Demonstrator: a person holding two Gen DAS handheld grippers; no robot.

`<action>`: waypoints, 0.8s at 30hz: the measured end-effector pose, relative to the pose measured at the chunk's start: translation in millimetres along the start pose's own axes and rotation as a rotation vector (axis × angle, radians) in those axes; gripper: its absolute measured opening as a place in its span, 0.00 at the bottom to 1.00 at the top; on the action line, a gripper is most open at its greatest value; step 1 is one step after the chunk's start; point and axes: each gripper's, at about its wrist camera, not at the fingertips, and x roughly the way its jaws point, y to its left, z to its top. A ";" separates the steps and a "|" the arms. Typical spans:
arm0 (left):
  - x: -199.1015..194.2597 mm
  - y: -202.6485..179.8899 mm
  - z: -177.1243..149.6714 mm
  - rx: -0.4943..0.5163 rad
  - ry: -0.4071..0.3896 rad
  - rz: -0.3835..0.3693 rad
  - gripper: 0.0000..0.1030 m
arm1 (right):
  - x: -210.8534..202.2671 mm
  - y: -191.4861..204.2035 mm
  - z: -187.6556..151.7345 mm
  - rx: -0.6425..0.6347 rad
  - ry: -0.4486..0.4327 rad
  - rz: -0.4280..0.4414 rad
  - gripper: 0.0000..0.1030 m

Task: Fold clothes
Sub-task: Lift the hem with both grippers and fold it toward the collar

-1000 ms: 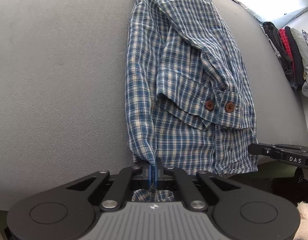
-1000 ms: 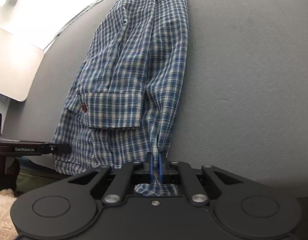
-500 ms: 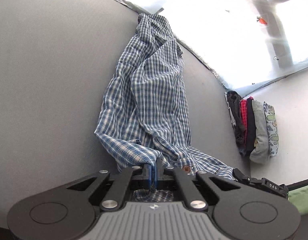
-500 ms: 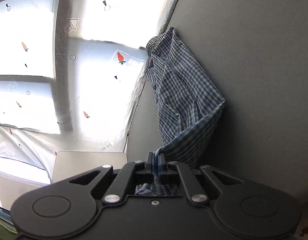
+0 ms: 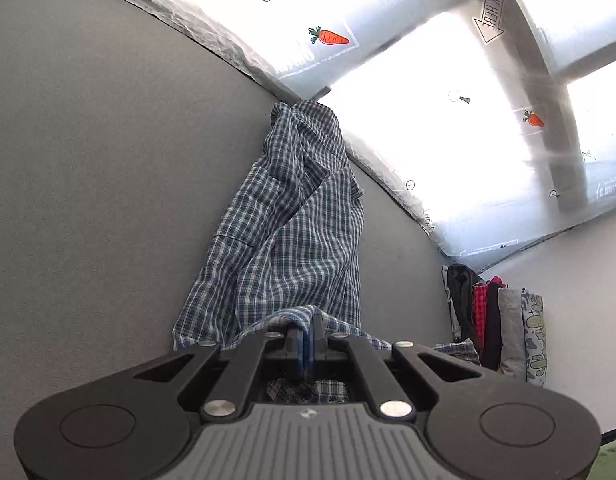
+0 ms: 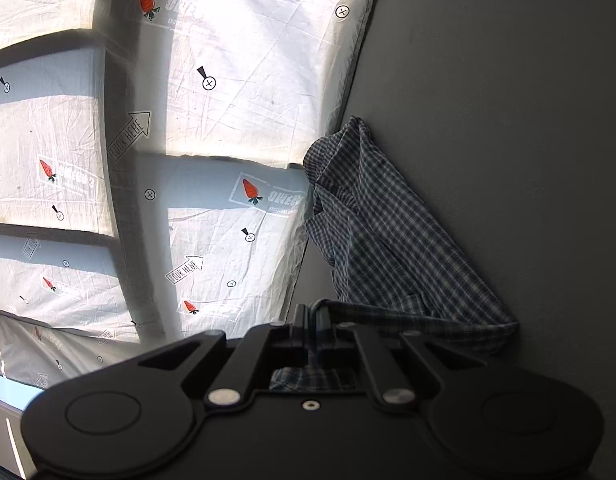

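Backdrop: bright white sheeting (image 5: pixel 448 132) printed with carrots and arrows hangs at the far edge of a grey worktop (image 5: pixel 87 200).
Shirt: a blue-and-white checked shirt (image 5: pixel 299 240) lies lengthwise on the worktop, collar end far, its near hem raised off the surface.
Left claw: the left claw (image 5: pixel 305 344) is pinched tight on the near hem, with checked cloth bunched behind its fingers.
Right claw: the right claw (image 6: pixel 310 328) is likewise clamped on the hem; a taut edge runs from it rightward to a sagging corner.
Stack: folded garments (image 5: pixel 496 320) stand at the far right of the worktop, apart from the shirt.
Step, as a judgement: the hem looks carried toward the collar for a fold.
Risk, slip: each grip takes only a thin edge, so a tug could pull the cloth free.
Risk, skew: uneven height between claws would land the fold crooked.
Risk, bunching: the loose, rumpled middle may crease under the folded half.
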 end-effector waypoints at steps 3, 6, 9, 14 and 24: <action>22.5 3.0 21.3 -0.015 0.010 -0.001 0.02 | 21.3 -1.7 17.5 0.008 -0.007 -0.025 0.03; 51.2 8.8 41.6 -0.044 0.037 0.014 0.02 | 42.7 -3.4 34.9 0.016 -0.014 -0.050 0.04; 80.4 19.1 59.8 -0.092 0.067 0.043 0.02 | 69.8 -12.9 51.5 0.057 0.004 -0.125 0.04; 123.5 41.3 78.9 -0.183 0.097 0.070 0.03 | 104.9 -26.2 66.0 0.102 0.033 -0.219 0.07; 113.6 33.8 102.7 -0.236 -0.020 -0.007 0.43 | 100.9 -4.5 74.3 0.044 -0.044 -0.199 0.30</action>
